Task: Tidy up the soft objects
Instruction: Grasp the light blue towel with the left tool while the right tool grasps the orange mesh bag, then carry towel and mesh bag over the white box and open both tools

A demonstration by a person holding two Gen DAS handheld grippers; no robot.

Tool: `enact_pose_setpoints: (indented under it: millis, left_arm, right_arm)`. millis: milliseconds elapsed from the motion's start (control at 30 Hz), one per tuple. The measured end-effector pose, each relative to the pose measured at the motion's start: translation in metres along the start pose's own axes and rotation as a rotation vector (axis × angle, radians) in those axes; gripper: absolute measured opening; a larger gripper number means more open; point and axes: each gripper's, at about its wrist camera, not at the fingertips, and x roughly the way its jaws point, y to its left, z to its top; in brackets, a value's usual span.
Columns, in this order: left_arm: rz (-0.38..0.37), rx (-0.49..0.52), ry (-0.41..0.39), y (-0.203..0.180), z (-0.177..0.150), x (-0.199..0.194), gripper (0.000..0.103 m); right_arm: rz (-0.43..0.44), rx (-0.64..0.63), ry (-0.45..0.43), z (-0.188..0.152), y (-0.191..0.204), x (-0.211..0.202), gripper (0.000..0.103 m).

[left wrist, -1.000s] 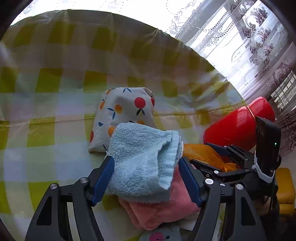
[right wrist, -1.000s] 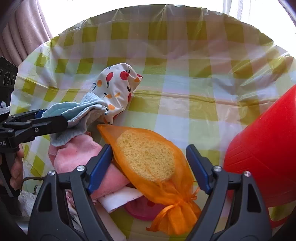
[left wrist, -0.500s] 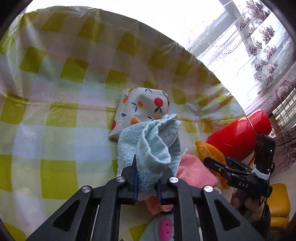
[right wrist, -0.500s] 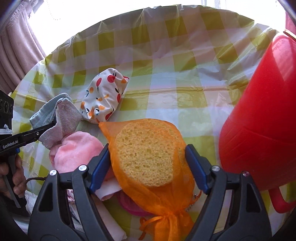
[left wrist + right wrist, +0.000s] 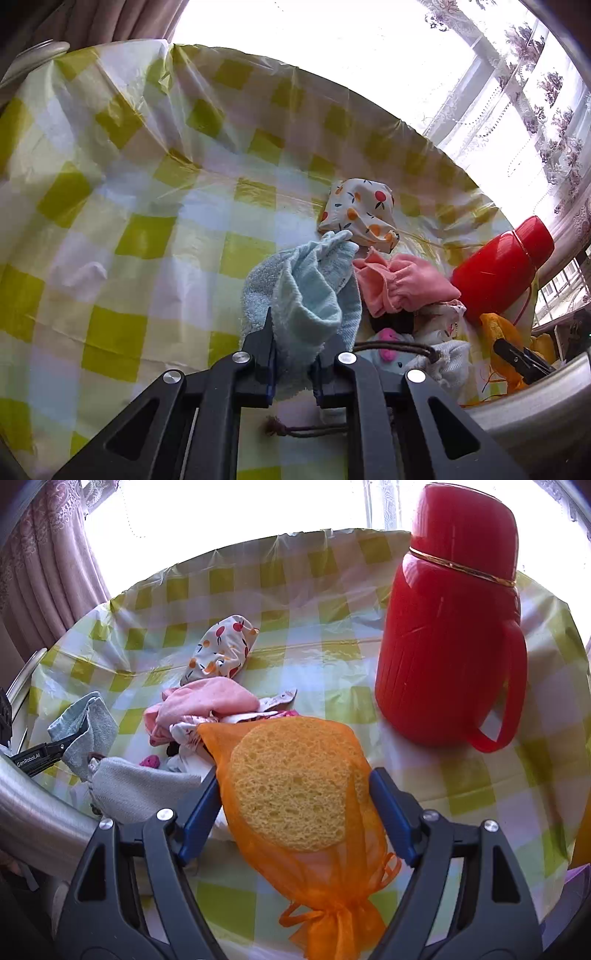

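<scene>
My left gripper (image 5: 293,363) is shut on a light blue towel (image 5: 306,291) and holds it above the checked tablecloth; the towel also shows at the left of the right wrist view (image 5: 86,731). My right gripper (image 5: 293,812) is shut on a yellow sponge in an orange mesh bag (image 5: 295,782), lifted over the table's near edge. A pink cloth (image 5: 402,284) (image 5: 207,705), a fruit-print pouch (image 5: 360,212) (image 5: 221,650) and a grey drawstring bag (image 5: 136,786) lie in a pile between the grippers.
A red thermos jug (image 5: 450,620) stands at the right, also in the left wrist view (image 5: 502,273). The table has a yellow-green checked plastic cover (image 5: 129,236) and a metal rim (image 5: 33,819). Curtains and a bright window lie behind.
Both grippers have pulled back toward the near table edge and lifted. The left carries the blue towel off the pile; the right has lifted the bagged sponge away from it.
</scene>
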Motion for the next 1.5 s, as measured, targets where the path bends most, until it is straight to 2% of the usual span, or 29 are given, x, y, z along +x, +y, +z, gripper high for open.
enact_pose_setpoints:
  millis: [133, 300, 467, 633, 700, 1067, 1333, 1400, 1467, 1500]
  left_arm:
    - [0.062, 0.009, -0.001, 0.004, -0.034, -0.027, 0.015]
    - [0.066, 0.030, -0.001, -0.009, -0.076, -0.062, 0.015]
    - [0.039, 0.097, 0.002, -0.043, -0.108, -0.092, 0.015]
    - [-0.036, 0.182, 0.020, -0.089, -0.130, -0.108, 0.015]
    - [-0.089, 0.203, 0.039, -0.108, -0.140, -0.109, 0.015]
    - [-0.307, 0.410, 0.178, -0.237, -0.194, -0.085, 0.015]
    - [-0.502, 0.455, 0.291, -0.317, -0.225, -0.071, 0.016]
    - [-0.543, 0.459, 0.320, -0.331, -0.232, -0.069, 0.023]
    - [-0.562, 0.481, 0.337, -0.344, -0.238, -0.067, 0.047]
    - [-0.559, 0.492, 0.336, -0.347, -0.240, -0.067, 0.055]
  right_arm:
    - [-0.011, 0.019, 0.028, -0.028, -0.009, -0.015, 0.081]
    - [-0.041, 0.023, 0.042, -0.058, -0.019, -0.036, 0.081]
    - [-0.091, 0.013, 0.043, -0.091, -0.036, -0.064, 0.081]
    - [-0.136, 0.042, 0.053, -0.118, -0.068, -0.092, 0.081]
    - [-0.159, 0.053, 0.053, -0.127, -0.082, -0.104, 0.081]
    - [-0.297, 0.149, 0.023, -0.156, -0.159, -0.162, 0.081]
    - [-0.370, 0.244, -0.018, -0.164, -0.207, -0.196, 0.081]
    - [-0.391, 0.264, -0.025, -0.164, -0.215, -0.203, 0.081]
    - [-0.401, 0.282, -0.031, -0.166, -0.222, -0.207, 0.081]
    - [-0.403, 0.286, -0.030, -0.166, -0.224, -0.208, 0.082]
